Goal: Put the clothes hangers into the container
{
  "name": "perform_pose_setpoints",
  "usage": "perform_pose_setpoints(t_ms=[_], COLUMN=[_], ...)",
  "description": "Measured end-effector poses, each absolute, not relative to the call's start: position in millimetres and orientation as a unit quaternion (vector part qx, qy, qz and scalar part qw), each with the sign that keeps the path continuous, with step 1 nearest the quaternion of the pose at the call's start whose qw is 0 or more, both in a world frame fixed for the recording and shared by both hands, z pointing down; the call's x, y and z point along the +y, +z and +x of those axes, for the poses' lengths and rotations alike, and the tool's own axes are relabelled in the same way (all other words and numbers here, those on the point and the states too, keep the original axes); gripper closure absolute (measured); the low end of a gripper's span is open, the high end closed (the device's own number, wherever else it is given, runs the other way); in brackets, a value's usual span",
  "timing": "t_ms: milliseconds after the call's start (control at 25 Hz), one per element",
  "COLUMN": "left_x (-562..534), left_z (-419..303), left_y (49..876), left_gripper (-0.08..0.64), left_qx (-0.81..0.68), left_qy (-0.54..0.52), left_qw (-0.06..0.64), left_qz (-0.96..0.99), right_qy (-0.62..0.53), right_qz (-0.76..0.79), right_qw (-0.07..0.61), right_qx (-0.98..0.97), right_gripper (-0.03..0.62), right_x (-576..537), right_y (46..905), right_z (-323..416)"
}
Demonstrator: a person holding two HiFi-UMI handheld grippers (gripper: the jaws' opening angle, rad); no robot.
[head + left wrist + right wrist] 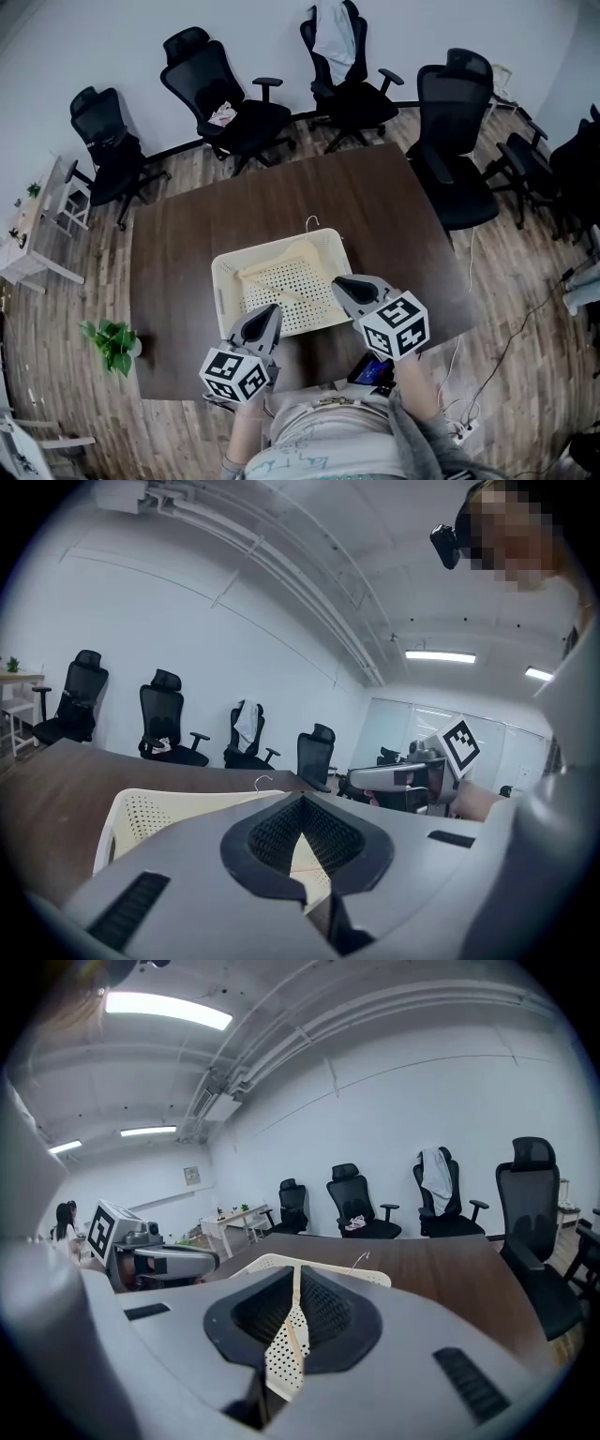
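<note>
A cream perforated basket sits mid-table on the dark wooden table. Wooden clothes hangers lie inside it, and a metal hook pokes over its far rim. My left gripper hovers over the basket's near edge, shut and empty. Over the near right corner my right gripper is also shut with nothing in it. In the left gripper view the shut left gripper points over the basket, with the right gripper beyond. The right gripper looks onto the basket and hook.
Several black office chairs ring the far side and right of the table. A potted plant stands on the floor at the left. A dark phone-like device lies near the table's front edge. Cables run over the floor at right.
</note>
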State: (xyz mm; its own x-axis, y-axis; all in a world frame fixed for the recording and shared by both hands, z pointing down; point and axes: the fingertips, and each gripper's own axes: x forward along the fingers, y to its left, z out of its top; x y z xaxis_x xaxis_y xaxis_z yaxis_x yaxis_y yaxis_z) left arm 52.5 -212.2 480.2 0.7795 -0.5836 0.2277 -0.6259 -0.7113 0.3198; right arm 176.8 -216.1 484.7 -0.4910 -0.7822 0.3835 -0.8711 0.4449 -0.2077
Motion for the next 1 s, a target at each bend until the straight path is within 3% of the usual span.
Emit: perform_pose_setpoints(t_ms=[320,1000], left_x=[-209.0,-207.7], left_z=[63.1,72.3], left_y=[462.2,406.4], left_gripper=[0.549,0.549], left_qx=[-0.323,-0.319], left_qy=[0.041,-0.008], left_qw=[0.180,0.132], left_qz=[0.928,0.938], right_qy=[0.161,0.058], right_qz=[0.486,0.437], right_qw=[0.012,-0.003], right_qx=[-0.859,-0.898], right_gripper=[0.558,0.558], right_x=[-205.1,-198.2], right_y=[450.1,394.1], right_z=[174.2,140.0])
